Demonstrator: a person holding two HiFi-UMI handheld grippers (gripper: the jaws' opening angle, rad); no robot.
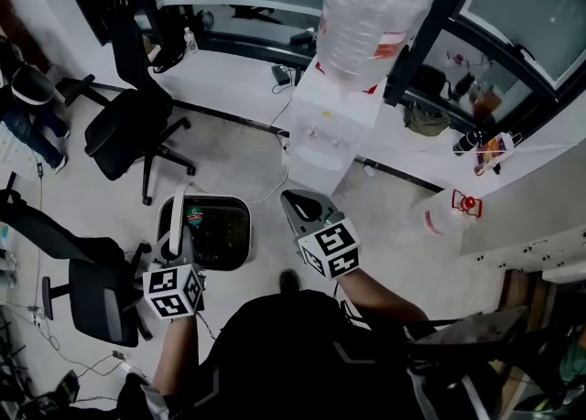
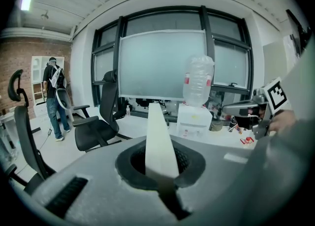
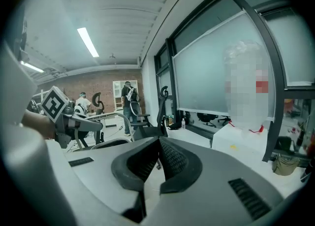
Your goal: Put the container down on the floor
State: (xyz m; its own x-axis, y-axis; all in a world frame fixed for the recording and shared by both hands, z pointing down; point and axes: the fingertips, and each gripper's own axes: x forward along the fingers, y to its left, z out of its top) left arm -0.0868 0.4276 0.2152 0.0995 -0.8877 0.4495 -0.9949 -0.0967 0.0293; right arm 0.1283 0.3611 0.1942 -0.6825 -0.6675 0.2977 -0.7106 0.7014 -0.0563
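Container, mouth up, long side crosswise, handle pinched by left hand-held gripper.

Bare floor left open between office chair and water dispenser, ahead of container. Left side blocked by second chair. Right side narrowed by bottle on floor.

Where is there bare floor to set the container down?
Bare floor lies just ahead of the container, between the black chair and the dispenser, though a cable crosses its right edge. A second patch lies between the dispenser and the bottle on the floor. The near left is crowded by another chair.
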